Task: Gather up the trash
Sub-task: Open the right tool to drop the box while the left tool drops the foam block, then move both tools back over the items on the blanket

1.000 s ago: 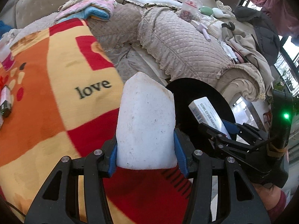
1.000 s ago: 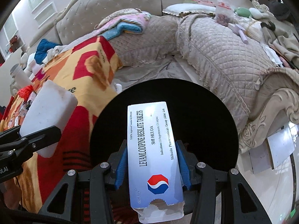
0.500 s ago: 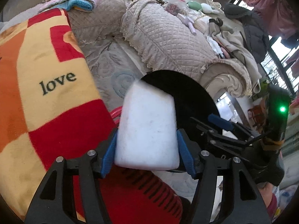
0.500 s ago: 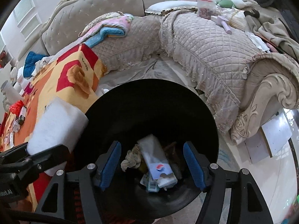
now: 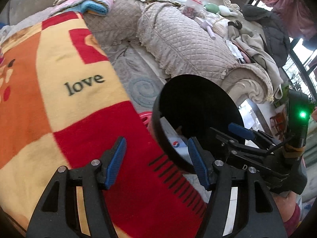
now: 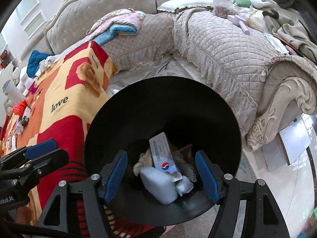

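Note:
A black round trash bin stands on the floor beside the blanket-covered table; it also shows in the left wrist view. Inside lie a white foam block, a white tablet box and other scraps. The box shows partly in the left wrist view. My right gripper is open and empty above the bin's mouth. My left gripper is open and empty at the bin's left rim, over the blanket. The right gripper also shows in the left wrist view.
An orange, yellow and red "love" blanket covers the table at left. Small items lie at its far end. A quilted beige sofa with clothes and clutter wraps the back and right. Boards lean on the floor at right.
The right gripper opened and dropped the tablet box into the bin. Then the left gripper opened and the foam block fell into the bin too.

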`<move>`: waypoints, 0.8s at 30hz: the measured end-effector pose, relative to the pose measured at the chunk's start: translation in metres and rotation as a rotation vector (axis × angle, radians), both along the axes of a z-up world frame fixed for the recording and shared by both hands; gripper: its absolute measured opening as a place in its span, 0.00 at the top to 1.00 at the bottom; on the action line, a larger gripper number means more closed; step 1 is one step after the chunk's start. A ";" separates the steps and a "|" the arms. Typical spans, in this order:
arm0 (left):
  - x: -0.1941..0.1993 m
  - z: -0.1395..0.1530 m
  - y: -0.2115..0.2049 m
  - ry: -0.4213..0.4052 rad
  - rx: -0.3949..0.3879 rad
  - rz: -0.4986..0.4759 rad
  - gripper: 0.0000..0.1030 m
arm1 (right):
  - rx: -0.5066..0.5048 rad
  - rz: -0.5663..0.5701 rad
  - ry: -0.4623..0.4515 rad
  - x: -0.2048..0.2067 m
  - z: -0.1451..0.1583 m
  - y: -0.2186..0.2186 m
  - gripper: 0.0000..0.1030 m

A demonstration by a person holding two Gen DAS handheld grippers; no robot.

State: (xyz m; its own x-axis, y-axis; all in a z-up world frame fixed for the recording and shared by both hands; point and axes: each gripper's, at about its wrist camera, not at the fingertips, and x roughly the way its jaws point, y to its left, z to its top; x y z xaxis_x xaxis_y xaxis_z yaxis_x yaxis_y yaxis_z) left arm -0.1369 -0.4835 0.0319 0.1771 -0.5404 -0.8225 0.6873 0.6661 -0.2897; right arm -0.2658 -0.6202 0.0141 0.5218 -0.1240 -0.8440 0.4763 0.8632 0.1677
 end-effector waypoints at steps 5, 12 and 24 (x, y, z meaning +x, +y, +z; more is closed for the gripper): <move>0.002 0.004 0.018 -0.029 0.023 0.039 0.38 | 0.002 0.033 -0.009 0.006 0.005 0.016 0.33; 0.011 0.005 0.050 -0.051 0.053 0.123 0.38 | 0.003 0.098 -0.030 0.020 0.015 0.045 0.31; 0.047 0.006 0.176 -0.072 0.105 0.353 0.38 | 0.038 0.295 -0.036 0.063 0.019 0.123 0.29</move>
State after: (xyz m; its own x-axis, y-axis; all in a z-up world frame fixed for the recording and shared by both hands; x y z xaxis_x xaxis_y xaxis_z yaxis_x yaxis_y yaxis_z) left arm -0.0903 -0.3071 0.0380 0.3965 -0.3491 -0.8490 0.4260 0.8892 -0.1667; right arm -0.2030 -0.4968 0.0327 0.5602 0.0687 -0.8255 0.1986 0.9564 0.2144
